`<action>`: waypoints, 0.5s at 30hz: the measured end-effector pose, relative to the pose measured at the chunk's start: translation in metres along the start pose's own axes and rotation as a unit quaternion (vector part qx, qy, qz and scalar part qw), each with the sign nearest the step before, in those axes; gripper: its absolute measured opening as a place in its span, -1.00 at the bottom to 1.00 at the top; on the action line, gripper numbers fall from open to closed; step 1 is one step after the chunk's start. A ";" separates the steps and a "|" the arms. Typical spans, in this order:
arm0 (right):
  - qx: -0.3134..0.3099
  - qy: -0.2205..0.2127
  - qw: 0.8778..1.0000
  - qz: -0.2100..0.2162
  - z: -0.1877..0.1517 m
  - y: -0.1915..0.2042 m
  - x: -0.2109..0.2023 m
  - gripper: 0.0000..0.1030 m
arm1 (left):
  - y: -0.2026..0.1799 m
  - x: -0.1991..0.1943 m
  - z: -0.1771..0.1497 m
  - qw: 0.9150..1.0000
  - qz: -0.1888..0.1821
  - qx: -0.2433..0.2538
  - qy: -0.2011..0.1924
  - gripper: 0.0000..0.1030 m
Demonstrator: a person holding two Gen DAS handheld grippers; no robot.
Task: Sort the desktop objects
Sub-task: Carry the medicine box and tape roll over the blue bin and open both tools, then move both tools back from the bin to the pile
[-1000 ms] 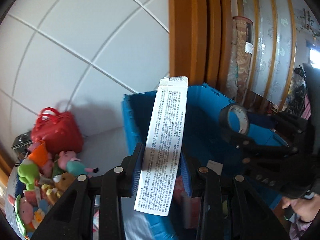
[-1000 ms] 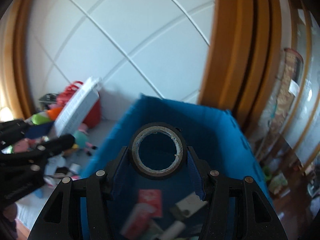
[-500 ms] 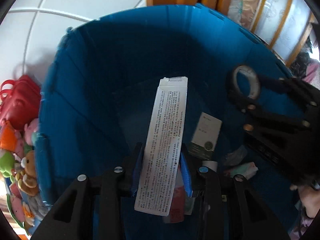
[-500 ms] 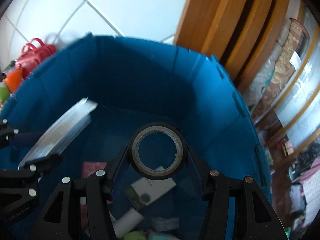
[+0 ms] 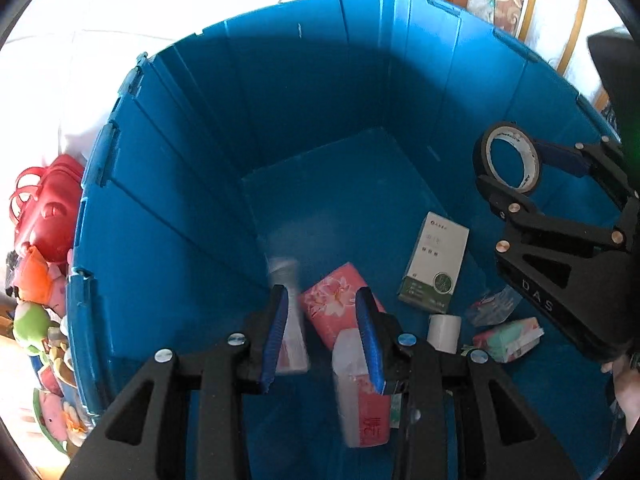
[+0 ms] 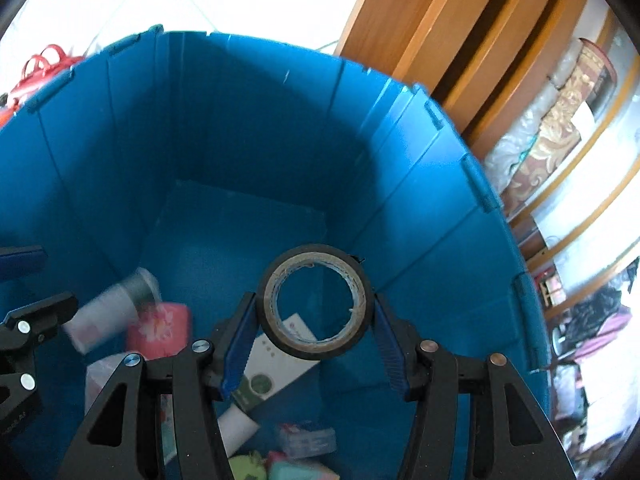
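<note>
The left claw (image 5: 322,334) has let go: half a second ago it clenched the long white box (image 5: 286,312), which now falls blurred from between its spread jaws toward the left side of the blue bin (image 5: 168,208). The right claw (image 6: 312,344) still grips the tape roll (image 6: 316,307) over the bin's middle; its drop looks next

Tape roll (image 6: 316,306) between the right gripper's (image 6: 316,350) fingers (image 6: 236,346) (above the blue bin (image 6: 248,120)).
</note>
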State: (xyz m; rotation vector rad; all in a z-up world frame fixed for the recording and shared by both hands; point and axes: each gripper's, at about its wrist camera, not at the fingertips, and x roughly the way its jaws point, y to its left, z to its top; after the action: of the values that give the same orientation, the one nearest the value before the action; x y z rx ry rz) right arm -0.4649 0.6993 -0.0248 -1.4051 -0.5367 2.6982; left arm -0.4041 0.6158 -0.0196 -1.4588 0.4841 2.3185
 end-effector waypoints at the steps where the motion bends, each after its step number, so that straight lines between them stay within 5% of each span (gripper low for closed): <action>1: -0.002 0.004 1.000 -0.001 -0.001 0.000 0.001 0.08 | -0.001 0.000 0.000 1.000 0.003 0.004 -0.002 -0.33; 7: -0.006 0.018 1.000 -0.007 -0.004 -0.001 0.007 0.14 | 0.004 -0.004 -0.001 1.000 0.003 -0.001 -0.010 0.12; 11: -0.007 0.011 1.000 -0.015 -0.003 -0.002 0.004 0.95 | 0.005 -0.007 -0.001 1.000 0.001 -0.003 -0.014 0.15; 15: -0.007 0.002 1.000 -0.028 -0.003 -0.004 -0.001 0.99 | 0.006 -0.012 -0.002 0.999 0.003 -0.010 -0.031 0.16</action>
State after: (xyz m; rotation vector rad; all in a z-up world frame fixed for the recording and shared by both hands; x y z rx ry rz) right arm -0.4623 0.7035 -0.0244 -1.3772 -0.5865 2.6528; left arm -0.4004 0.6081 -0.0093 -1.3917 0.4492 2.3715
